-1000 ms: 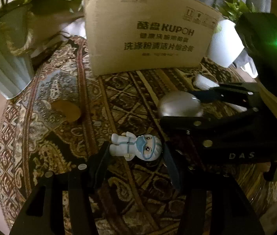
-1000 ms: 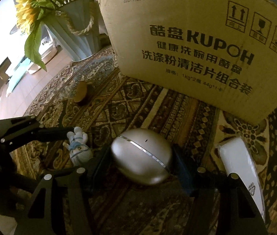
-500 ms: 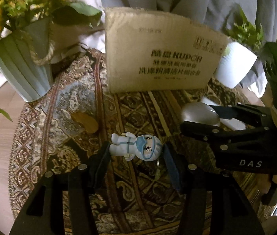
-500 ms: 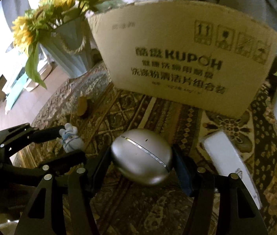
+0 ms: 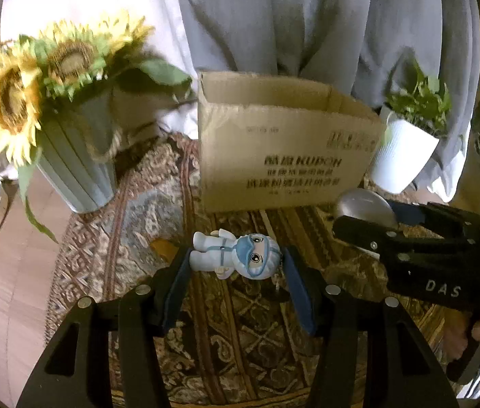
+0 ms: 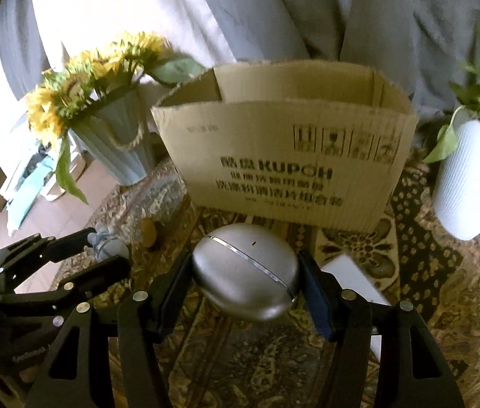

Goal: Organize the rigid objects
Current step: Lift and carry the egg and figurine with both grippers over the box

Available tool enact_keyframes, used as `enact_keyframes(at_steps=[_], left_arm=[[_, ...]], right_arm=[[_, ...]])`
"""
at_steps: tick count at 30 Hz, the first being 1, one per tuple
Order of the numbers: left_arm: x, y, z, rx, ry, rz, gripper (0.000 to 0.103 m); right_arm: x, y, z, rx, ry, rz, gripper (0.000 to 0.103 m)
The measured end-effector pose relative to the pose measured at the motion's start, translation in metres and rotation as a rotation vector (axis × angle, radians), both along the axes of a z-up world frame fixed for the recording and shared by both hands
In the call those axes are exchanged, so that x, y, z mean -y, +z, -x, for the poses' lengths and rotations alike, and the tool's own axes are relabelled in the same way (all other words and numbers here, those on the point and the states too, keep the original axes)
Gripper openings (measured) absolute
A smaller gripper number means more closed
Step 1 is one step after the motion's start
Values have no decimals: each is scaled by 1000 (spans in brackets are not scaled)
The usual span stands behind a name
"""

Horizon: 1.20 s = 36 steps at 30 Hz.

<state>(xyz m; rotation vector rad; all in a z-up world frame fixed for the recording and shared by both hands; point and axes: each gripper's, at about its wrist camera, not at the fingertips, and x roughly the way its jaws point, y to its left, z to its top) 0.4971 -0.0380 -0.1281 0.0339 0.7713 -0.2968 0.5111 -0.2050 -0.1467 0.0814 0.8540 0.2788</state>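
A small white-and-blue masked toy figure [image 5: 236, 255] is pinched crosswise in the left gripper [image 5: 236, 268], and a silver egg-shaped metal case [image 6: 245, 270] is clamped in the right gripper [image 6: 245, 282], both clear of the patterned rug [image 5: 240, 340]. The carry step is judged in hand; next, both must be brought over the open brown cardboard box [image 6: 287, 156] beyond and released.

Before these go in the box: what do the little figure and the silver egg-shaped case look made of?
Figure: looks like moulded plastic or vinyl, white and blue with a slight sheen and painted eyes; could be resin. Case: smooth satin silver shell with soft highlights and a bright seam band, either metal or metallic-coated plastic. Box: plain brown corrugated cardboard, flutes showing at its torn rim.
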Motion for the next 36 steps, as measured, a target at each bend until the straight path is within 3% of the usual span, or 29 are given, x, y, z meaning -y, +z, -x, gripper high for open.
enact_keyframes(at_steps=[17, 26, 36], left_arm=[[1, 63, 3, 179, 20, 24, 54], [7, 97, -7, 272, 5, 37, 54], [18, 122, -34, 303, -29, 58, 54]], right_arm=[[3, 51, 15, 130, -59, -14, 63], [10, 81, 13, 243, -93, -25, 63], [18, 112, -7, 302, -124, -17, 63]])
